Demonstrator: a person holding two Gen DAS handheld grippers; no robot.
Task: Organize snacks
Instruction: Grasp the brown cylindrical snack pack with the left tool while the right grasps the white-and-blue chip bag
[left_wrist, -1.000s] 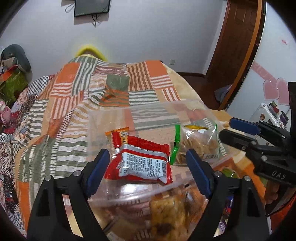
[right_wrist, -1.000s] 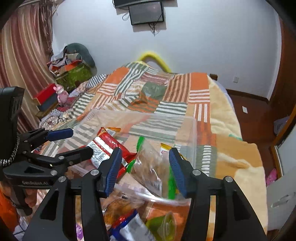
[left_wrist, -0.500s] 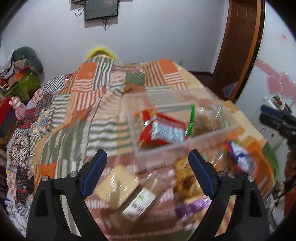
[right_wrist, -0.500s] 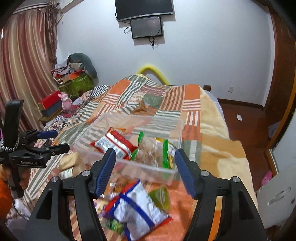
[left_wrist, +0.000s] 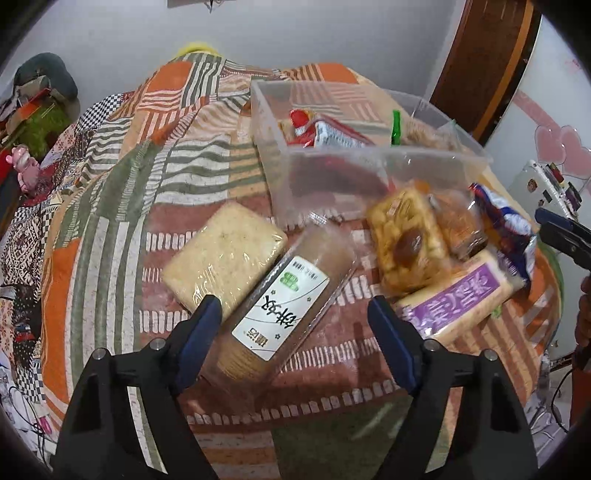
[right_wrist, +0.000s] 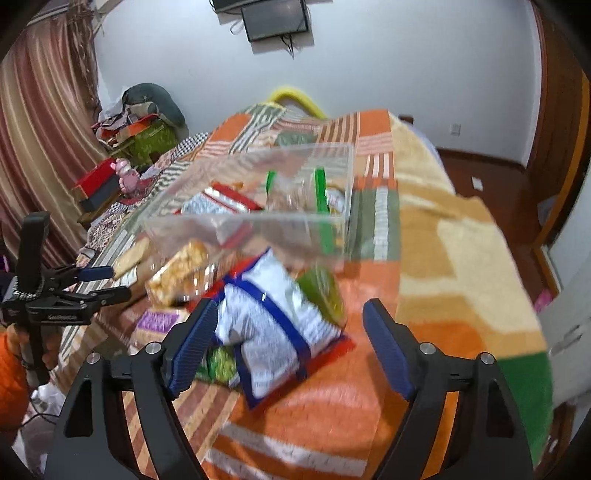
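Lying on the bed (left_wrist: 110, 229) before the clear bin (left_wrist: 369, 162), the cracker sleeve (left_wrist: 280, 302) looks light, slick, brittle; its middle suits the closing, empty left tongs (left_wrist: 295, 317). The right tongs (right_wrist: 290, 326), empty and opening, straddle a crinkly chip bag (right_wrist: 273, 325).

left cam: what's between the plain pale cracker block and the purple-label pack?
The long cracker sleeve with the white label lies diagonally between the pale cracker block and the purple-label pack, touching the block. Left wrist view.

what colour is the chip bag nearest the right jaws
White with blue stripes and a red edge: chip bag, clearest in the right wrist view.
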